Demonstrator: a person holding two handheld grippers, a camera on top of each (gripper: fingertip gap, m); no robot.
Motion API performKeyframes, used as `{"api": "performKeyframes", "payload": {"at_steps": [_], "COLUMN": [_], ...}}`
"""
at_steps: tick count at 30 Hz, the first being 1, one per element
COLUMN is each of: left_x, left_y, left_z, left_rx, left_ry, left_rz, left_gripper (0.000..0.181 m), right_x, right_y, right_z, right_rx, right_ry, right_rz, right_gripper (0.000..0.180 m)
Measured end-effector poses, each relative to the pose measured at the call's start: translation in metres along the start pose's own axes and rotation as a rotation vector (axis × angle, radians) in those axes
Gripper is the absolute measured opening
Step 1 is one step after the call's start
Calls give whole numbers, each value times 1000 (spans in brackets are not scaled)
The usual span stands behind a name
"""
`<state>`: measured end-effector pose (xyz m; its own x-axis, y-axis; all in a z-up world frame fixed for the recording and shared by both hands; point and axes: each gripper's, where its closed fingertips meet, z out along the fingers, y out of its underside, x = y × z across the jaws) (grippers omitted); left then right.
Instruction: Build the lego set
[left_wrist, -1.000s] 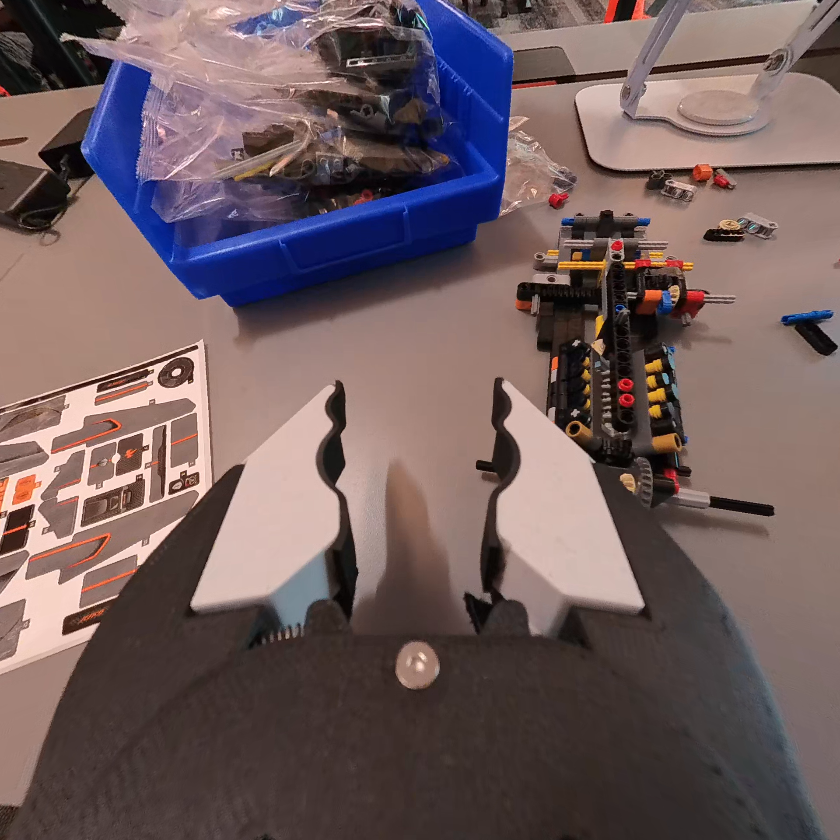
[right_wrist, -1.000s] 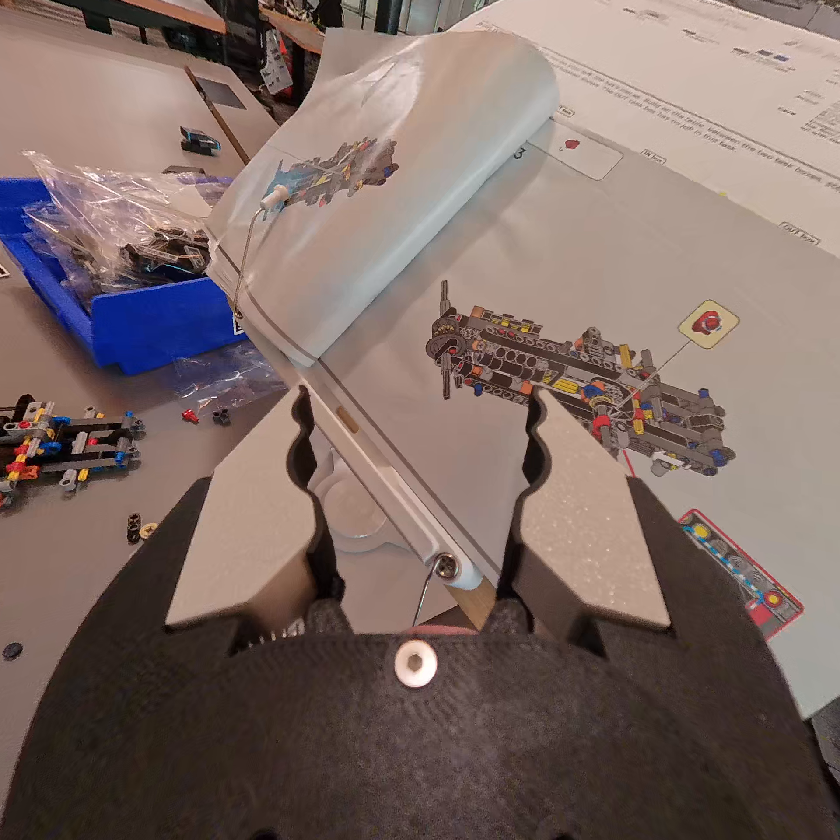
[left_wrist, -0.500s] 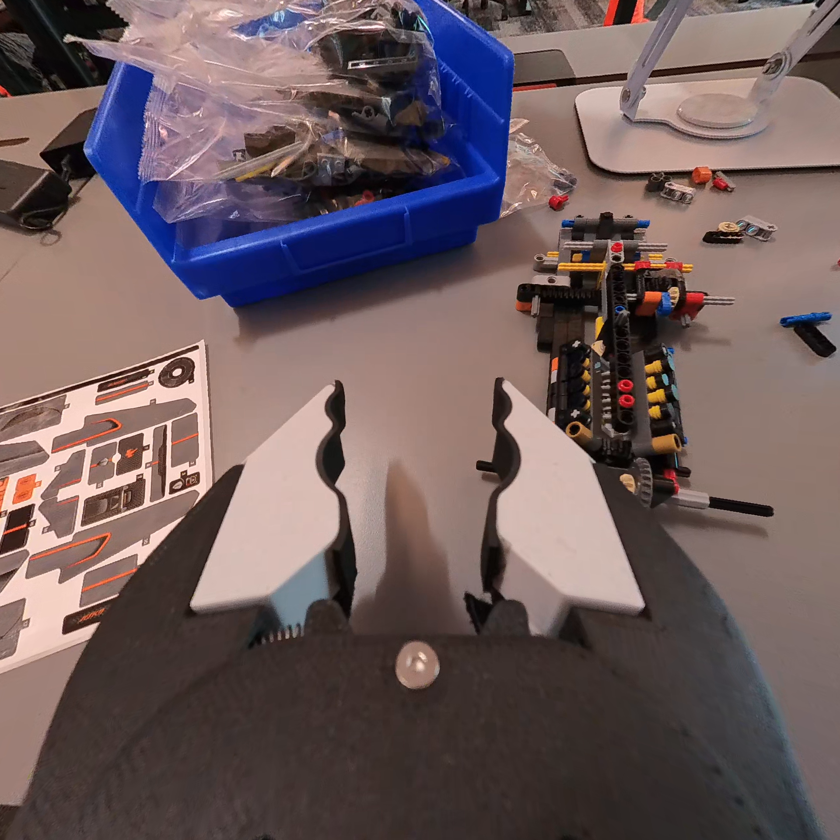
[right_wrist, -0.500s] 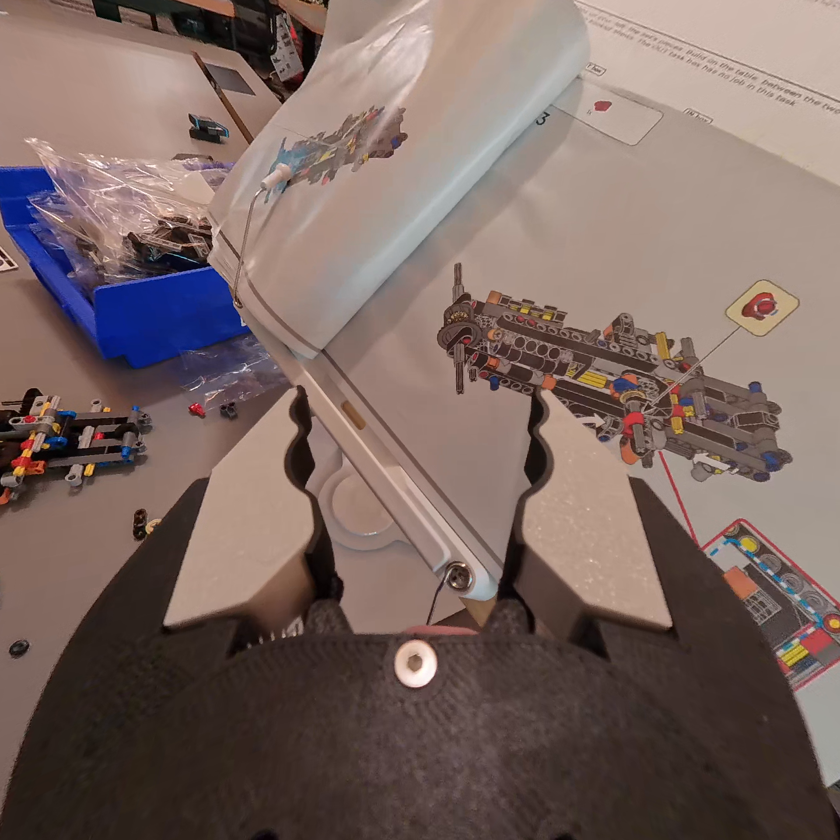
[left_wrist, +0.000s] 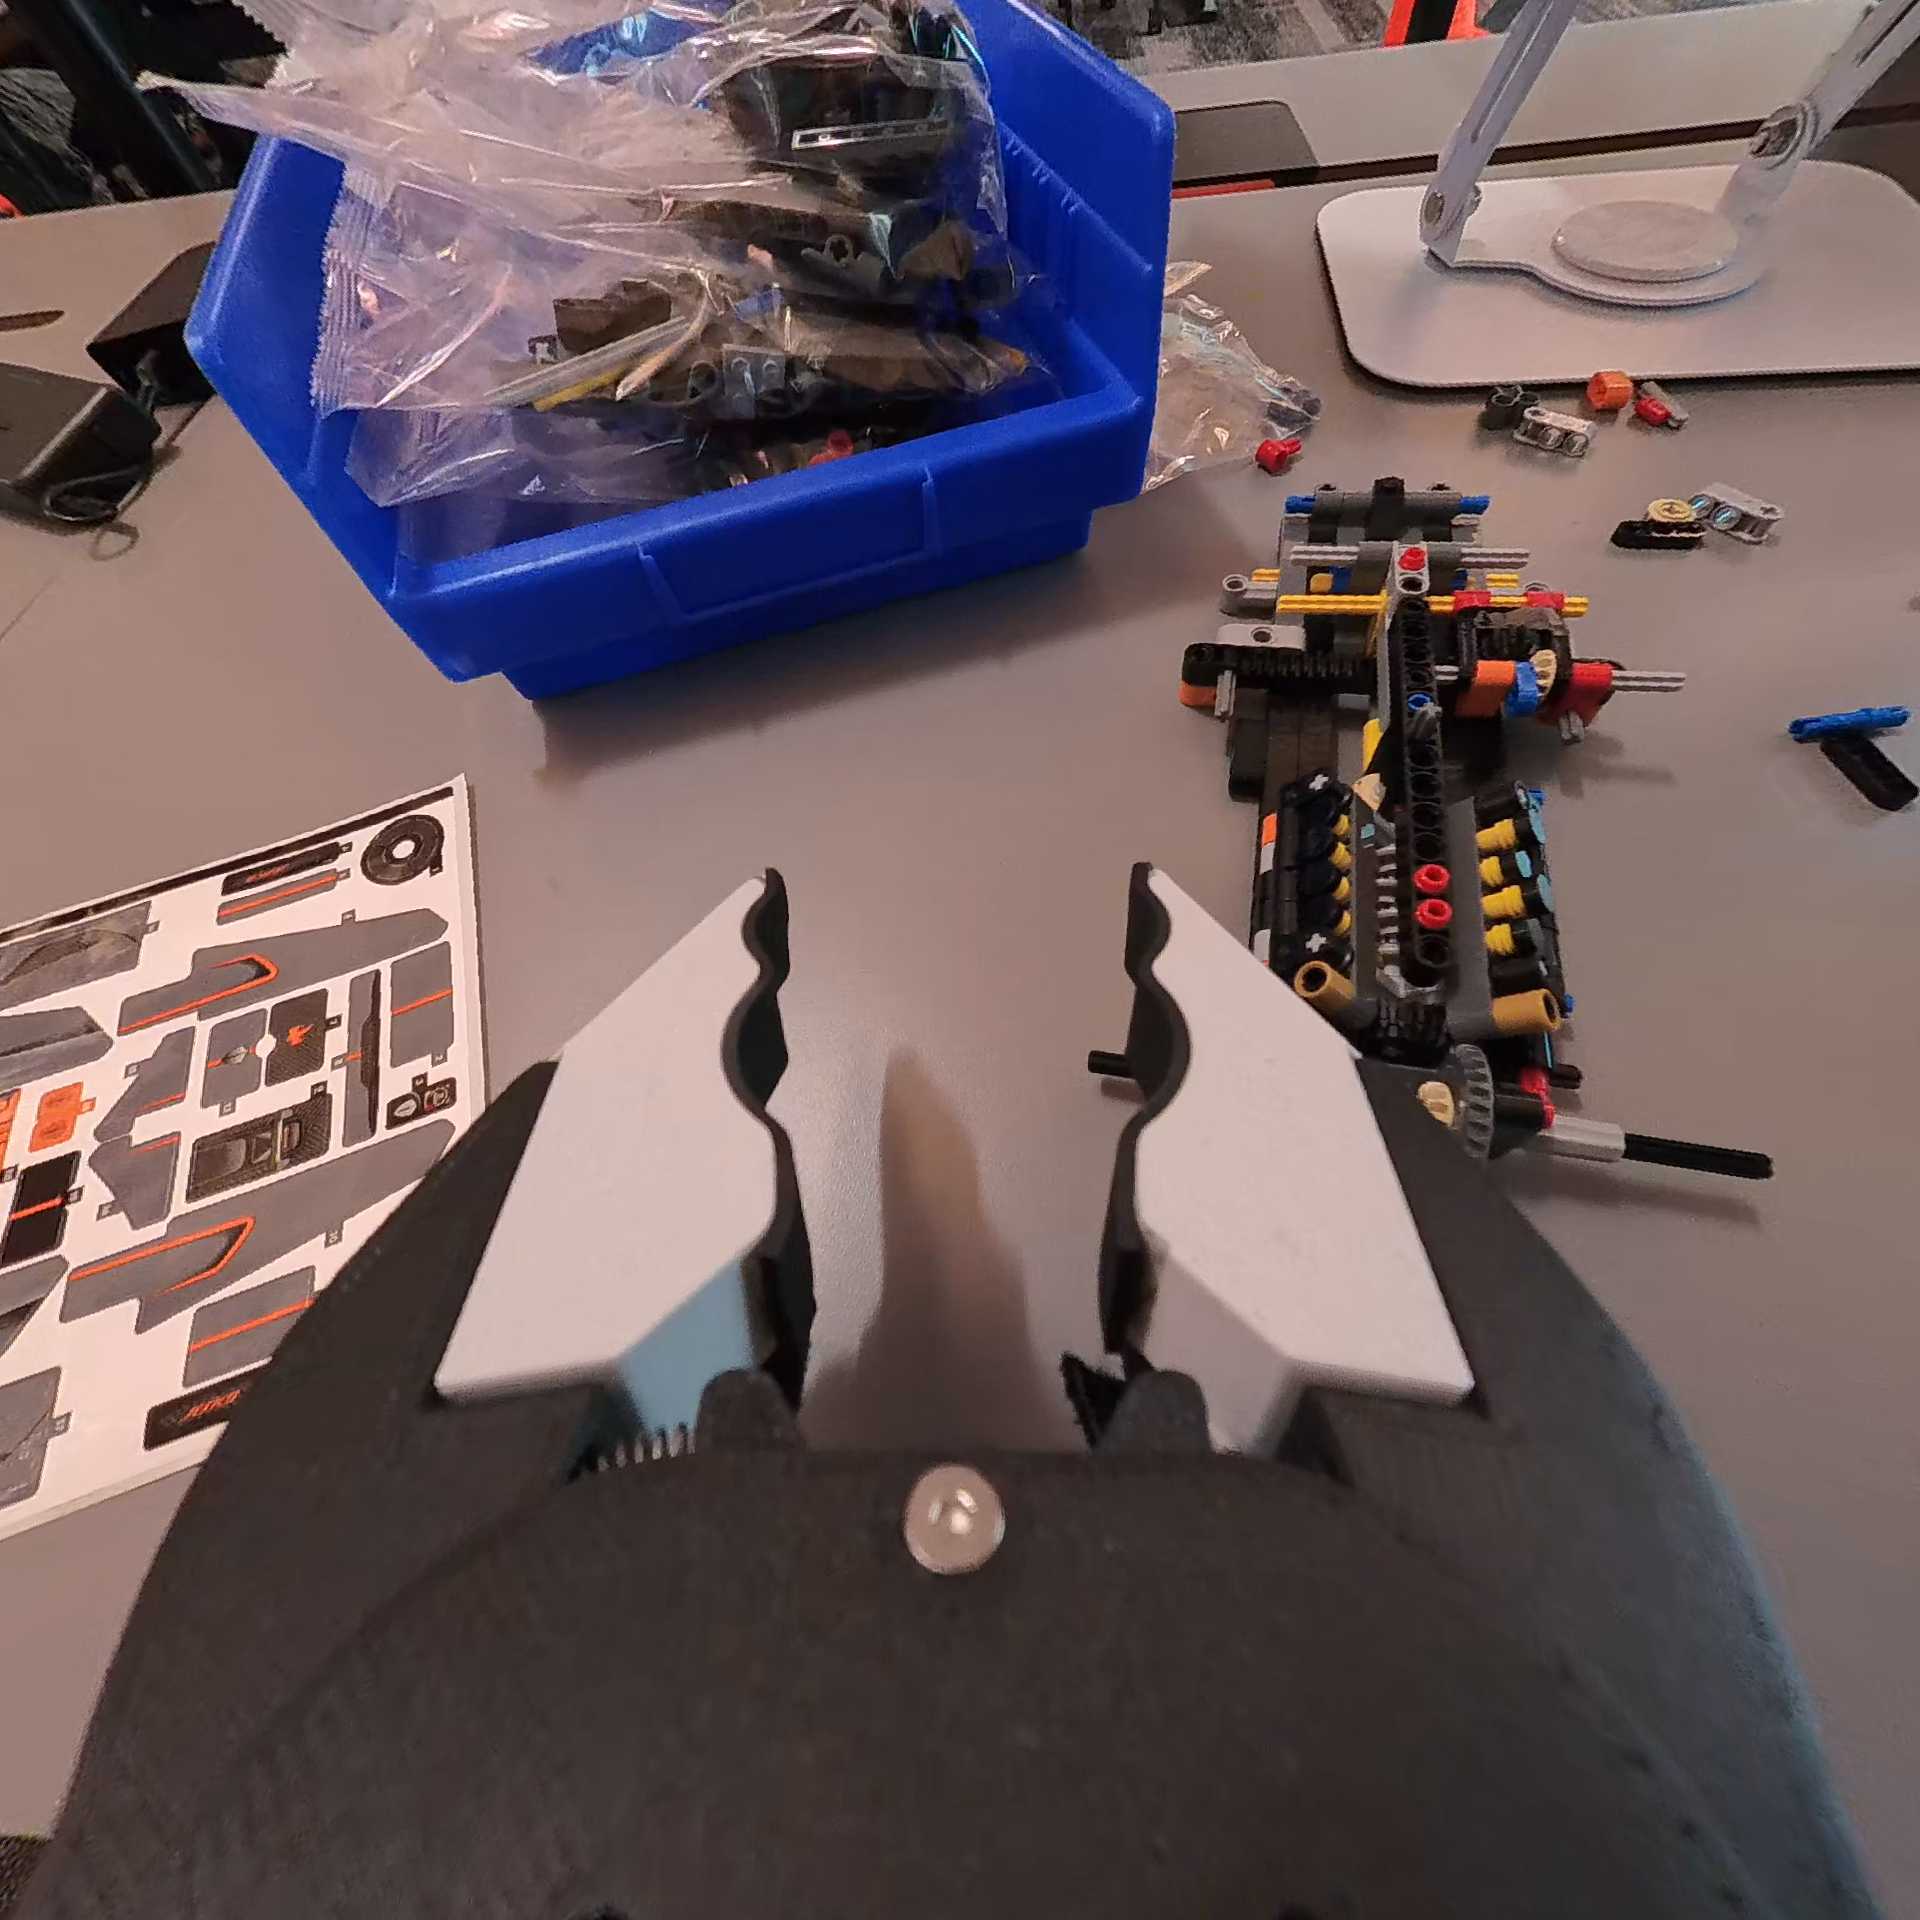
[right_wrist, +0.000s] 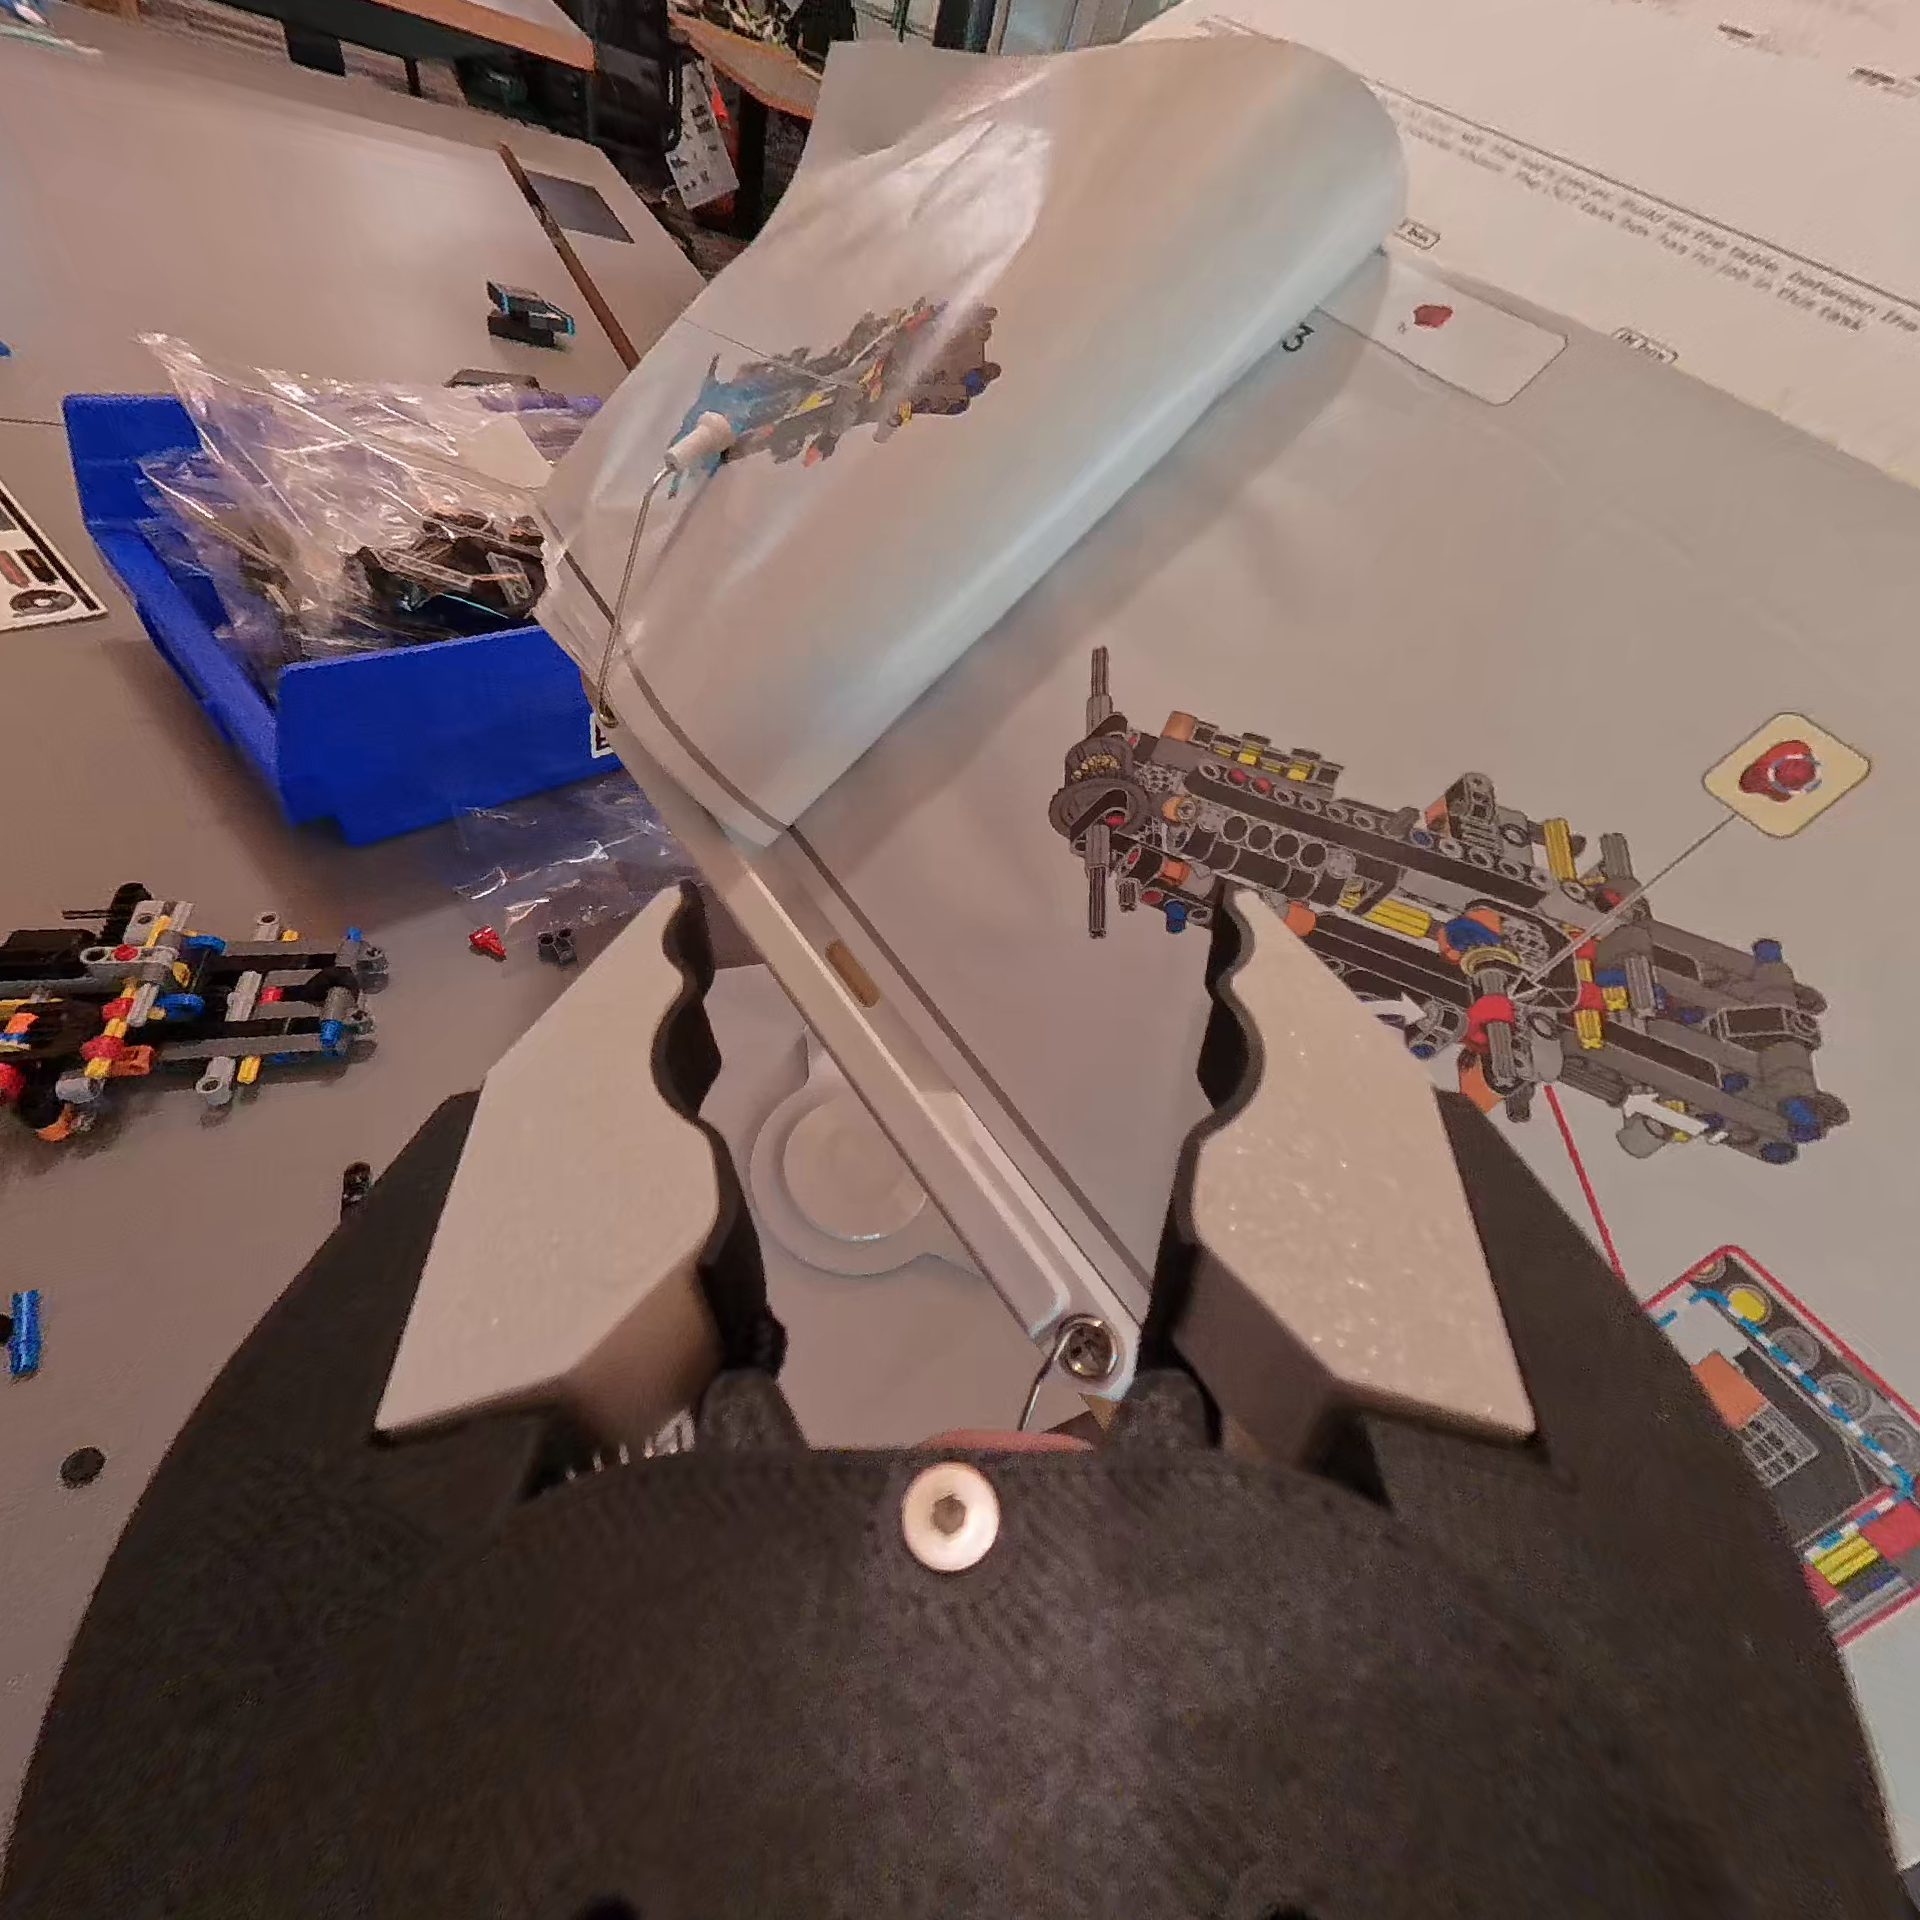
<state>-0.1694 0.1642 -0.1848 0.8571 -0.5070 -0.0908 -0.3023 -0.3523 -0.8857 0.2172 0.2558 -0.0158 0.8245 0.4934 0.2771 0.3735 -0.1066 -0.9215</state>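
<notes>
In the left wrist view nothing has shifted: the left gripper (left_wrist: 956, 935) hangs wide open and empty over the grey table (left_wrist: 935, 769), the part-built lego model (left_wrist: 1403, 810) just right of it, beyond a blue bin (left_wrist: 790, 582) of bagged parts and a sticker sheet (left_wrist: 239, 1039). The right wrist view alone shows the instruction booklet (right_wrist: 1351, 623) on its stand (right_wrist: 935, 1091), its printed page now sitting slightly lower in frame than half a second ago; the right gripper (right_wrist: 956, 935), equally open and empty, faces it, with the model (right_wrist: 177, 997) far left.

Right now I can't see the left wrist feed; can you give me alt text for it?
The left claw is open and empty above a grey table. A half-built lego model lies to its right, a blue bin of bagged parts ahead, and a sticker sheet to its left. Loose parts lie near a stand base at far right.
</notes>
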Motion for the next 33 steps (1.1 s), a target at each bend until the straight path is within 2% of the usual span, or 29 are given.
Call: {"api": "performKeyframes", "payload": {"at_steps": [11,14,17,20,24,28,33], "left_x": [1,0,-1,0,1,1,1], "left_y": [1,0,-1,0,0,-1,0], "left_z": [1,0,-1,0,0,-1,0], "left_rx": [-6,0,6,3,4,6,3], "left_ry": [5,4,5,8,13,20,22], "left_rz": [0,-4,-12,-9,-5,-15,-19], "left_gripper": [65,65,66,66,66,66,66], "right_x": [-6,-20,-57,-99,-131,-167,-208], "right_y": [7,-10,-27,-26,-18,-6,20], "right_z": [5,-3,-13,-17,-16,-25,-27], "right_rx": [-34,11,37,7,-35,-76,-167], "right_ry": [-20,-49,-168,-331,-442,-607,-744], "right_rz": [4,-27,-88,-154,-187,-231,-327], "right_gripper": [96,94,88,79,77,60,54]}}
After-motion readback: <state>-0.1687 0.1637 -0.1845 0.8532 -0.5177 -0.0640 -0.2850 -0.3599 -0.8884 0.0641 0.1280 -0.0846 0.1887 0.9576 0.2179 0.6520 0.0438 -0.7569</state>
